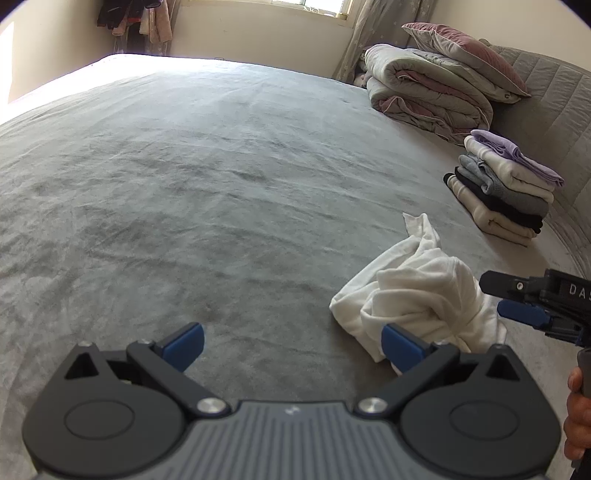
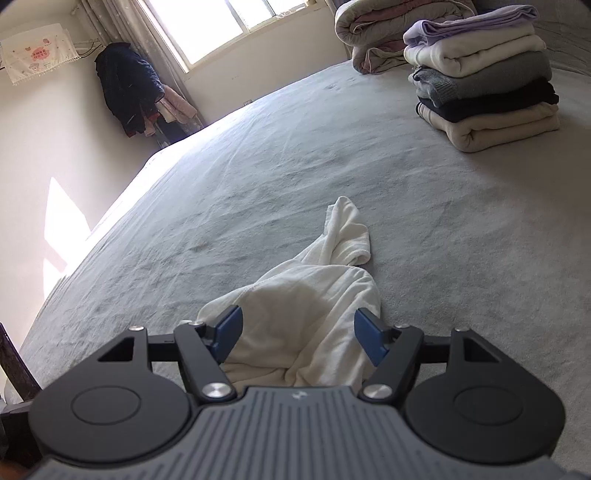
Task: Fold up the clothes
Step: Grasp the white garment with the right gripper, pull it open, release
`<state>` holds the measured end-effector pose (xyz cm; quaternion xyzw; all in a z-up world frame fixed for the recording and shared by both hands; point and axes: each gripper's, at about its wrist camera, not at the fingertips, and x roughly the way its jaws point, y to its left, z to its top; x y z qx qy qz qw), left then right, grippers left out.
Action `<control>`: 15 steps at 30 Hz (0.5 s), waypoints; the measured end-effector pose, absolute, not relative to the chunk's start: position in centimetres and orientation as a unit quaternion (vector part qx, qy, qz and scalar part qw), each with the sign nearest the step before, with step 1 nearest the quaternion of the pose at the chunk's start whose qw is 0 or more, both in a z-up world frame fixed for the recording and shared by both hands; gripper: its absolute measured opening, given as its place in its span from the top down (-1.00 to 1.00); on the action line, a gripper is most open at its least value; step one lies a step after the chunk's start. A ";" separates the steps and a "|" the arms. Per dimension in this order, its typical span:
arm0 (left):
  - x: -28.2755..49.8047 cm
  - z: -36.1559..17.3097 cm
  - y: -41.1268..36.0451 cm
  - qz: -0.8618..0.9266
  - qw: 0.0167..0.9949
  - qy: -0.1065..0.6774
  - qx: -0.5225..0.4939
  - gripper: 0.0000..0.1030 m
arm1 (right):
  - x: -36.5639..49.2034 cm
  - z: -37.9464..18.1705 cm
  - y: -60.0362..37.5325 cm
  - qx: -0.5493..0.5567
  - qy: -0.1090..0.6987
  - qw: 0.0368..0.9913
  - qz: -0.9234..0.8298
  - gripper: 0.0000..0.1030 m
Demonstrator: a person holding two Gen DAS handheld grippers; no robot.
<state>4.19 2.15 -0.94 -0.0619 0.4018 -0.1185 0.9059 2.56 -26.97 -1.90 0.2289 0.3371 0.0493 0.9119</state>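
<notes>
Left wrist view: left gripper (image 1: pixel 291 345) spread wide, nothing between pads, hovering over grey bed (image 1: pixel 192 192). Crumpled white garment (image 1: pixel 413 295) on bed, partly behind right pad. Right gripper (image 1: pixel 517 299) beside garment at right edge. Stack of folded clothes (image 1: pixel 506 184) beyond.

Right wrist view: right gripper (image 2: pixel 297 334) spread apart, straddling white garment (image 2: pixel 306 306), not clamped. Folded stack (image 2: pixel 484 74) far right, rolled duvet (image 2: pixel 373 33) behind.

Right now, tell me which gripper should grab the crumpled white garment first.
Right. The right gripper is open with the white garment directly between its fingers. The left gripper is open too, but mostly over bare bedspread, the garment off to its side.
</notes>
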 end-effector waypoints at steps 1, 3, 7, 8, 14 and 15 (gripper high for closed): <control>4.2 -1.0 2.1 -0.119 0.905 0.403 -0.061 -0.99 | 2.9 -2.2 -27.2 0.230 0.336 0.912 0.044 -0.37; 4.3 -1.2 2.1 -0.119 0.904 0.407 -0.060 -0.99 | 3.3 -2.5 -27.3 0.230 0.335 0.913 0.035 -0.37; 4.5 -1.7 2.1 -0.116 0.899 0.418 -0.058 -0.99 | 4.2 -2.8 -27.0 0.216 0.327 0.919 0.028 -0.37; 4.6 -1.8 2.2 -0.114 0.898 0.422 -0.058 -0.99 | 4.3 -2.8 -26.9 0.212 0.323 0.922 0.026 -0.37; 5.1 -2.4 2.6 -0.110 0.890 0.438 -0.064 -0.99 | 5.2 -3.1 -25.3 0.185 0.321 0.928 0.042 -0.17; 5.1 -2.5 2.8 -0.109 0.889 0.440 -0.066 -0.99 | 5.4 -3.2 -25.0 0.180 0.323 0.928 0.049 0.11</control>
